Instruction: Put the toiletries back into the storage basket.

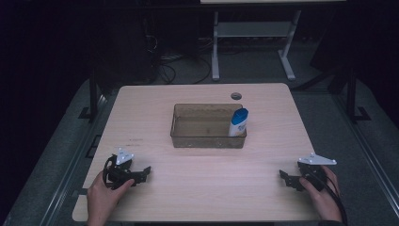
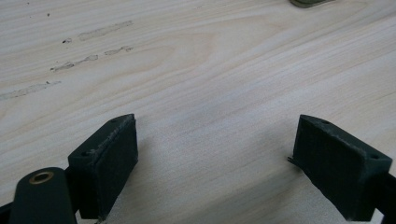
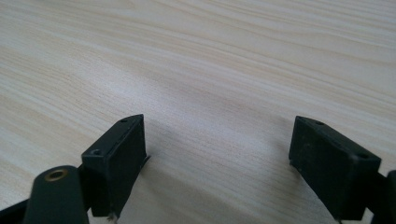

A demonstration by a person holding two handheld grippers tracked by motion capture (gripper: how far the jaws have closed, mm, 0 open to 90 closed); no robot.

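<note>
Left gripper (image 1: pixel 147 170): jaws apart, empty, low over table (image 1: pixel 202 188) | right gripper (image 1: pixel 282 175): jaws apart, empty | bottle (image 1: pixel 238 122): upright in bin (image 1: pixel 188 141)

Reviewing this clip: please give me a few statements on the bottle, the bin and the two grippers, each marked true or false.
1. The blue-capped bottle stands inside the clear bin, at its right end. True.
2. The left gripper is shut on the bottle. False: its jaws stand open over bare table, with nothing between them.
3. The right gripper is open and holds nothing. True.
4. The bin lies tipped on its side. False: it sits upright, open side up.
5. Both grippers are near the table's front edge, apart from the bin. True.
</note>
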